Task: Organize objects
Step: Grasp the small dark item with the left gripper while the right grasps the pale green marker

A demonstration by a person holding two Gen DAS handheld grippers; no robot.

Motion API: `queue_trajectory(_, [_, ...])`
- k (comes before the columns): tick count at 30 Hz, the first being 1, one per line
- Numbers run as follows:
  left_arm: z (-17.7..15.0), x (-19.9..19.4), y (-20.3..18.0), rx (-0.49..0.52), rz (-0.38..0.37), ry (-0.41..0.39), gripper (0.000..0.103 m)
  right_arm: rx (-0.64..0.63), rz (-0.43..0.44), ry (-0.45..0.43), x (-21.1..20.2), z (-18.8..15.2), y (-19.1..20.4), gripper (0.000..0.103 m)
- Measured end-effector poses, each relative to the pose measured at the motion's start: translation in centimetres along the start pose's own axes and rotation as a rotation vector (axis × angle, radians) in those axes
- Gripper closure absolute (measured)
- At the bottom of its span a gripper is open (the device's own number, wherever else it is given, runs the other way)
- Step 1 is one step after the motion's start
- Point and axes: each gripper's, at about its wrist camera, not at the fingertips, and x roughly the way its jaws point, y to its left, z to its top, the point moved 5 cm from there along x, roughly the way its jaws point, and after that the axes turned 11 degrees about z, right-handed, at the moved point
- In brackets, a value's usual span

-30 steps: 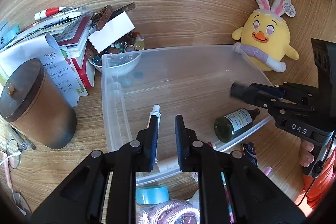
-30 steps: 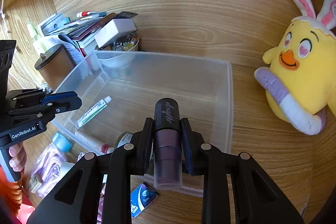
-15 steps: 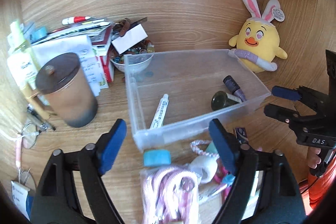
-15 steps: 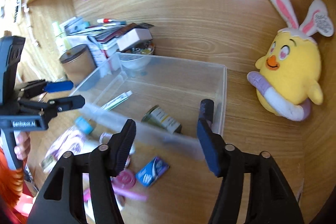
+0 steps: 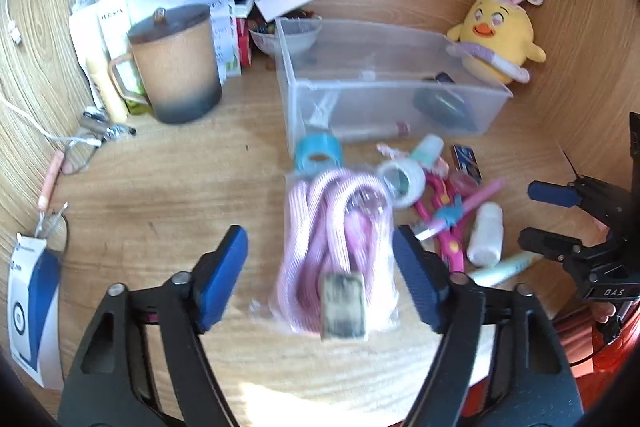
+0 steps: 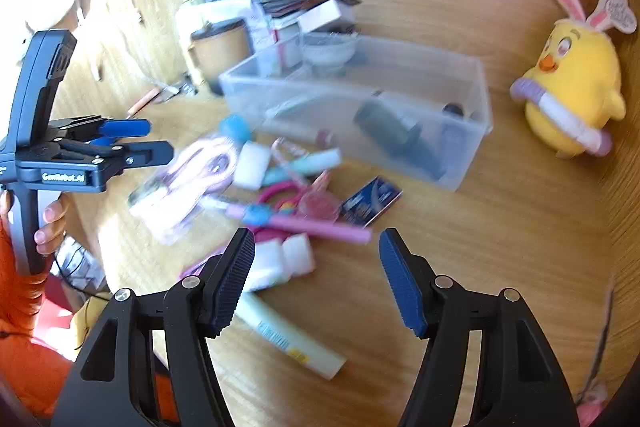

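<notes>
You've got a few items lying in the clear bin (image 5: pixel 390 95) beyond both sets of fingers, which stand apart and empty, the left gripper (image 5: pixel 320 277) over the pink bagged rope (image 5: pixel 334 247), the right gripper (image 6: pixel 316 277) above loose clutter waiting on the bench (image 5: pixel 168 187).

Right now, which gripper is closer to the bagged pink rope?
Left. The left gripper hovers open directly over the bagged pink rope, which shows between its fingers. The right gripper, also open, is off to the side above the pink pen.
</notes>
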Motion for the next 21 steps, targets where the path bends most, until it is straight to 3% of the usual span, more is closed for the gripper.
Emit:
queue_trajectory(5, [-1.8, 0.0, -0.5, 0.003, -0.020, 0.024, 0.042, -0.027, 0.023, 0.063, 1.0, -2.1, 1.3, 0.043])
queue_trajectory(11, [-2.4, 0.1, -0.6, 0.002, -0.004, 0.022, 0.055, -0.061, 0.019, 0.113, 1.7, -3.4, 2.1, 0.060])
queue_trajectory(14, [-2.4, 0.0, -0.4, 0.001, 0.003, 0.015, 0.066, -0.062, 0.024, 0.128, 2.0, -3.7, 2.0, 0.067])
queue_trajectory(16, [-2.4, -0.2, -0.5, 0.010, -0.002, 0.012, 0.079, -0.057, 0.032, 0.129, 2.0, -3.8, 1.9, 0.069])
queue_trajectory(19, [-2.6, -0.3, -0.6, 0.023, 0.007, 0.002, 0.079, -0.054, 0.041, 0.121, 1.8, -3.9, 2.0, 0.075])
queue_trajectory(21, [-2.5, -0.4, -0.6, 0.022, 0.010, -0.002, 0.079, -0.049, 0.054, 0.119, 1.7, -3.9, 2.1, 0.085])
